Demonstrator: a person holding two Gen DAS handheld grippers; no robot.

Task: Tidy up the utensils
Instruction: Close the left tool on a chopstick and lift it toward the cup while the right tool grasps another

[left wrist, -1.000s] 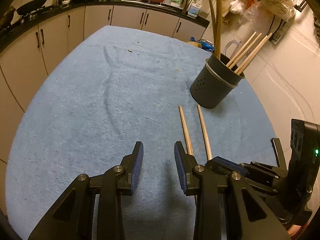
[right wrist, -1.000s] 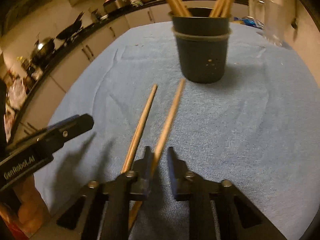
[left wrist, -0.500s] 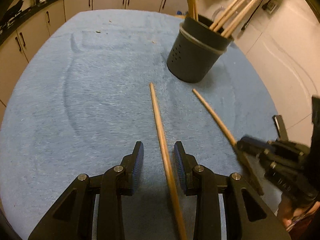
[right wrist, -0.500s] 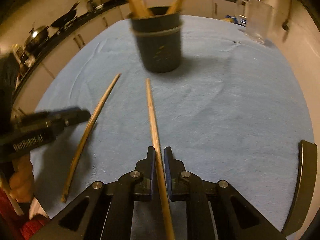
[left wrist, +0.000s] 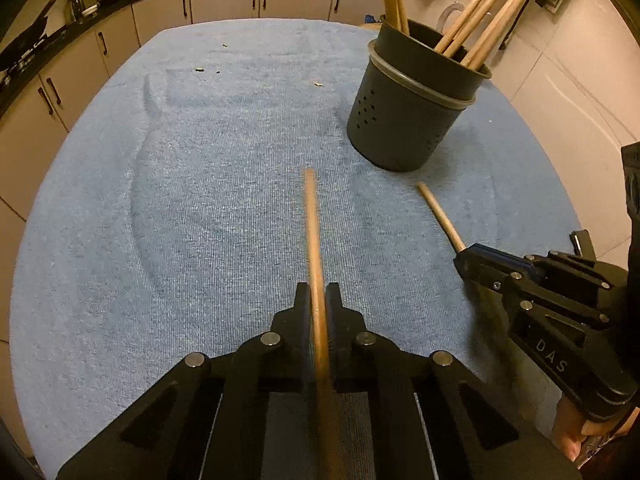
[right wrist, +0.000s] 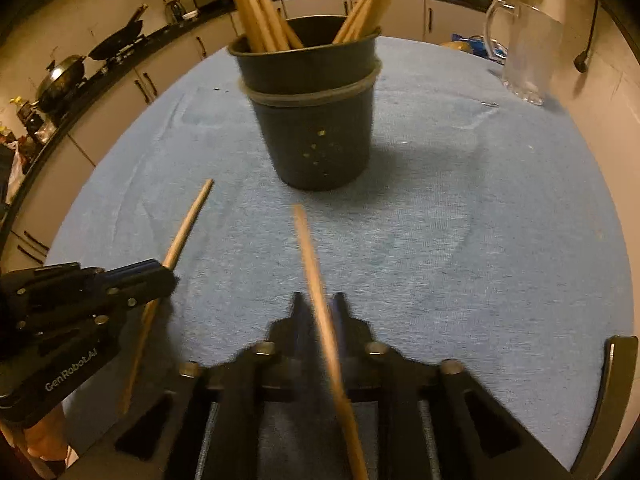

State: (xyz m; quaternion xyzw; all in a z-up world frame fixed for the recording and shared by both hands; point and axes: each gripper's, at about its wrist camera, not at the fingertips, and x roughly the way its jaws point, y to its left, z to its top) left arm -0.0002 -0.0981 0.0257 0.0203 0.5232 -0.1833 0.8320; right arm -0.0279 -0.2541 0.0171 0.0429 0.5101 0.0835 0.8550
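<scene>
My left gripper (left wrist: 318,298) is shut on a wooden chopstick (left wrist: 312,232) that points forward over the blue towel. My right gripper (right wrist: 318,306) is shut on a second wooden chopstick (right wrist: 310,252), tip aimed toward the holder. The dark grey utensil holder (left wrist: 408,108) stands upright ahead and holds several wooden chopsticks; it also shows in the right wrist view (right wrist: 316,120). Each gripper shows in the other's view: the right one (left wrist: 466,258) with its chopstick (left wrist: 438,214) at the right, the left one (right wrist: 162,278) with its chopstick (right wrist: 188,224) at the left.
A blue towel (left wrist: 180,184) covers the table. A clear glass pitcher (right wrist: 524,52) stands at the far right edge. Kitchen cabinets (left wrist: 224,0) and a dark counter with pans run behind the table. Small crumbs (left wrist: 199,69) lie on the far towel.
My left gripper has closed on the chopstick that lay between its open fingers. Both grippers have lifted their chopsticks off the towel and moved closer to the holder.
</scene>
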